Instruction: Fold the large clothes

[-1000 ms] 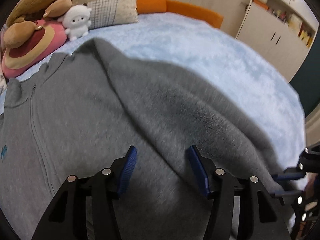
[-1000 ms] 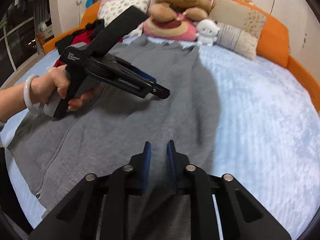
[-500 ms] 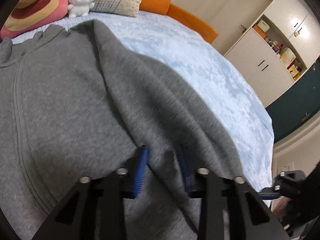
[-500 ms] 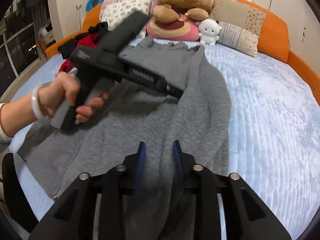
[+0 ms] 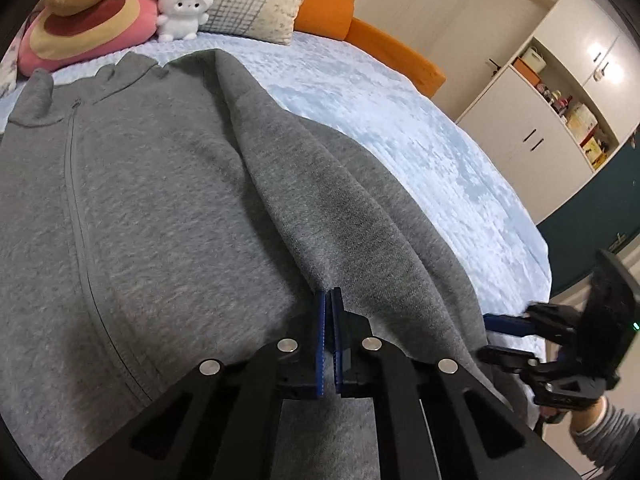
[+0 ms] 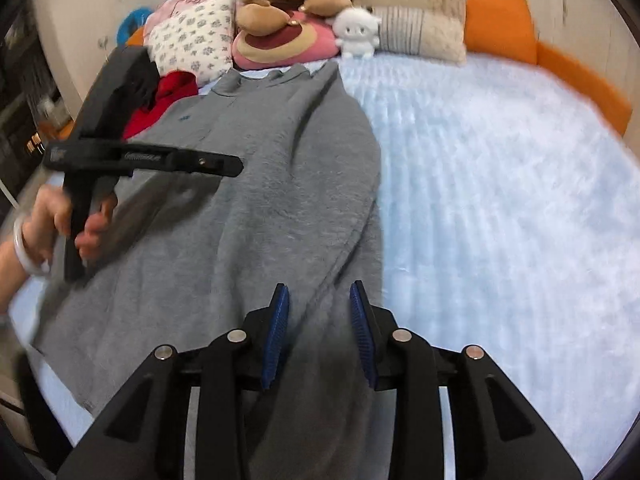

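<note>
A grey zip hoodie (image 5: 160, 200) lies front up on the pale blue bed (image 5: 400, 120), with its sleeve folded in over its body. My left gripper (image 5: 329, 294) is shut on a raised fold of that sleeve. In the right wrist view the left gripper (image 6: 236, 166) hangs over the hoodie (image 6: 260, 200), held by a hand with a white bracelet. My right gripper (image 6: 320, 300) has the sleeve's lower end bunched between its blue pads and grips it near the bed's front edge. From the left wrist view the right gripper (image 5: 492, 336) shows at the sleeve's end.
Plush toys (image 6: 296, 36) and pillows (image 6: 420, 32) line the orange headboard (image 6: 500, 20). A red garment (image 6: 160, 104) lies left of the hoodie. White cupboards (image 5: 540, 112) stand beyond the bed. The right half of the bed (image 6: 500, 200) shows bare cover.
My left gripper's jaws went from wide apart to shut on the sleeve fold. The right gripper's jaws widened around a thicker bunch of sleeve. Both hands shifted and rolled a little.
</note>
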